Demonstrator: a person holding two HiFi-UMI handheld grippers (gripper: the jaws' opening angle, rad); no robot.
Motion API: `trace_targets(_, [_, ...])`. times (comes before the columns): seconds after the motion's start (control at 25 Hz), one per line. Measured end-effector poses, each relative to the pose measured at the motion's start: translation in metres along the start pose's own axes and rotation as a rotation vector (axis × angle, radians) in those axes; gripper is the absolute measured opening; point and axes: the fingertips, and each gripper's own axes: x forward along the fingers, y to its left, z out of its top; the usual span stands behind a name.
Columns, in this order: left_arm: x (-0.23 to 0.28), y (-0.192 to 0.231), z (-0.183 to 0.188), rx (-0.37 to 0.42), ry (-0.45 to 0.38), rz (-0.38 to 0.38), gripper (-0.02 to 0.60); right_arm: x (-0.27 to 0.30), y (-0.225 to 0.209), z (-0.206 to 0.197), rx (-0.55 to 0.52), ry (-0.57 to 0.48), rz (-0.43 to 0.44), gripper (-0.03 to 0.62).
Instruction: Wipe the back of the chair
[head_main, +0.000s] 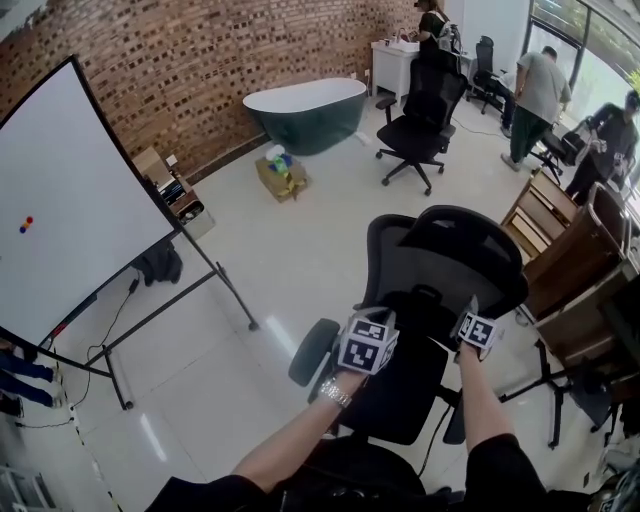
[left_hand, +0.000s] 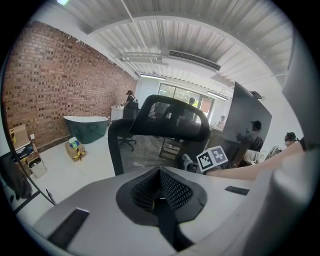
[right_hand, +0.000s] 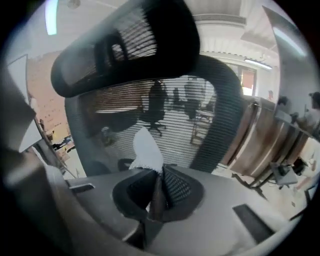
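Cloth (right_hand: 146, 150), white, sits clamped between the jaws of the right gripper (right_hand: 156, 176), with a tuft sticking up past the tips. Just ahead is the mesh chair back (right_hand: 200, 115), headrest (right_hand: 120, 45) above it. Can't tell whether the cloth touches the mesh.

Left gripper (left_hand: 161, 186) has its jaws pressed together with nothing between them. It points at the same chair from the left and is not touching it.

Step looks like the start of the wipe: cloth gripped and brought up to the back. Next move likely calls for pressing the cloth flat on the mesh and sweeping across. The left gripper may need to steady the frame, since the chair could roll or swivel.

Both forearms reach forward from the bottom of the head view. The grippers are side by side at the chair (head_main: 440, 262), the right one nearer the back's right edge.
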Motion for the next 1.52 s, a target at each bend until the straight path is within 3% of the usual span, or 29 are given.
trace_targets(0.08, [-0.003,0.001,0.001,0.004,-0.001,0.006,0.002,0.007,0.065,0.002,-0.015,-0.040,0.127,0.015])
trace_targets(0.2, [-0.011,0.007,0.003,0.006,-0.006,0.029,0.002,0.017,0.148,-0.005,-0.072,-0.025,0.235,0.016])
trace_targets(0.44, [-0.027,0.009,0.005,0.014,-0.001,0.072,0.002,0.039,0.237,-0.006,-0.182,0.016,0.288,0.017])
trace_targets(0.56, [-0.032,0.015,0.001,0.018,0.014,0.101,0.002,0.051,0.245,-0.002,-0.197,0.051,0.283,0.017])
trace_targets(0.72, [-0.043,0.036,-0.005,0.009,0.026,0.137,0.002,0.067,0.228,-0.025,-0.116,0.208,0.271,0.016])
trace_targets(0.92, [-0.042,0.054,-0.003,-0.001,0.033,0.151,0.002,0.072,0.176,-0.007,-0.204,0.144,0.242,0.015])
trace_targets(1.04, [-0.032,0.052,0.002,-0.007,0.022,0.129,0.002,0.064,0.128,-0.020,-0.232,0.171,0.197,0.015])
trace_targets(1.12, [-0.024,0.045,0.008,-0.010,0.010,0.108,0.002,0.053,0.080,-0.033,-0.190,0.221,0.115,0.015])
trace_targets(1.24, [-0.013,0.033,0.014,-0.014,-0.005,0.072,0.002,0.046,0.012,-0.027,-0.093,0.144,0.055,0.015])
trace_targets(1.36, [-0.006,0.024,0.010,-0.012,0.008,0.048,0.002,0.035,-0.052,-0.038,-0.002,0.130,-0.025,0.015])
trace_targets(1.52, [-0.004,0.021,0.003,-0.020,0.019,0.050,0.002,0.024,-0.063,-0.046,0.053,0.089,-0.031,0.015])
